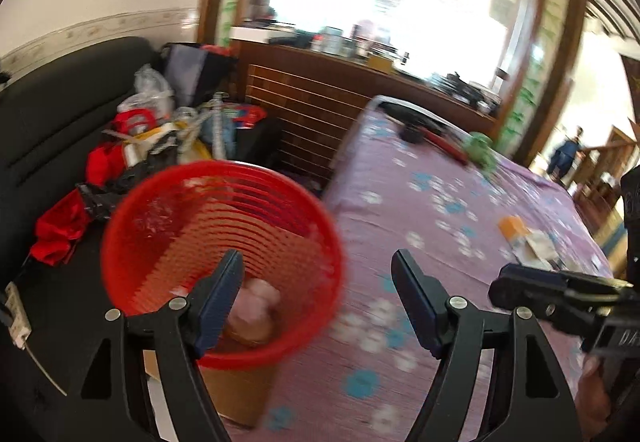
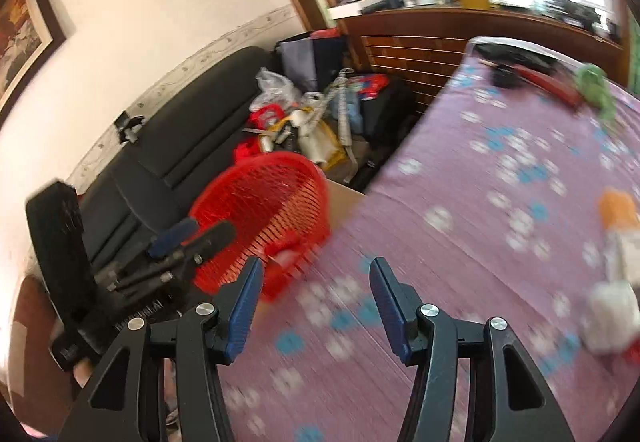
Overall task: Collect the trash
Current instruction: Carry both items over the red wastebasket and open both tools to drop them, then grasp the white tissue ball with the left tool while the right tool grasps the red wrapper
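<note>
I am looking left to right: the black sofa with its heap of bags and red cloth is hemming in the left side, and the red basket is sitting right against the edge of the purple flowered bed, whose broad top is giving me the open room. My left gripper is hovering over the basket's rim and the bed edge, jaws spread and holding nothing. A pale crumpled wad is lying at the basket's bottom. My right gripper is hanging above the bed, jaws likewise spread and empty. The trash, an orange-and-white package and a white lump, is lying blurred at the bed's right.
</note>
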Action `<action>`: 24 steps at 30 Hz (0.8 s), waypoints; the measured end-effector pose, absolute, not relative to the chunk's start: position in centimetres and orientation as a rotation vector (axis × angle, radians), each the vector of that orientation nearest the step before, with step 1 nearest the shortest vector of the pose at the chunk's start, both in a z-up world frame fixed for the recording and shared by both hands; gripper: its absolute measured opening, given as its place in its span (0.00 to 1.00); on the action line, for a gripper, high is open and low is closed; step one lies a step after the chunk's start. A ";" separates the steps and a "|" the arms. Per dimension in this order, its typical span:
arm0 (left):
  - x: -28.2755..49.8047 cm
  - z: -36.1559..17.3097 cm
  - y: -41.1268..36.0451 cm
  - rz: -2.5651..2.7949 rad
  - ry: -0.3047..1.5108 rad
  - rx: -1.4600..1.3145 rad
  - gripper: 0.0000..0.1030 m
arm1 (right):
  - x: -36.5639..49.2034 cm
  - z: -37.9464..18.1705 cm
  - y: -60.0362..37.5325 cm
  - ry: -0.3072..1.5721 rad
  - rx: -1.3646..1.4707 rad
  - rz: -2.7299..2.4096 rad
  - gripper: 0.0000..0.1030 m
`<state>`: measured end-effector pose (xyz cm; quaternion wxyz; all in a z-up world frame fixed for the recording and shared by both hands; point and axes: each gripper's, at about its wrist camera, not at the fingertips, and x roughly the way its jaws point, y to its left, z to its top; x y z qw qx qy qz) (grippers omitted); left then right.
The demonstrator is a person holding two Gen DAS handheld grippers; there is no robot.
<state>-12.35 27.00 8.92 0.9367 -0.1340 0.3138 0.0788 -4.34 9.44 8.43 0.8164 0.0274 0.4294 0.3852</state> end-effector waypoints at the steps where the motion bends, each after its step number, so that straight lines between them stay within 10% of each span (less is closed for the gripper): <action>1: -12.2 8.9 26.0 0.144 0.644 -0.266 0.73 | -4.6 8.2 8.2 0.915 0.070 0.803 0.59; 24: -0.4 6.0 3.1 -0.220 0.898 -0.105 0.82 | -8.0 6.1 -17.9 0.833 0.375 0.442 0.59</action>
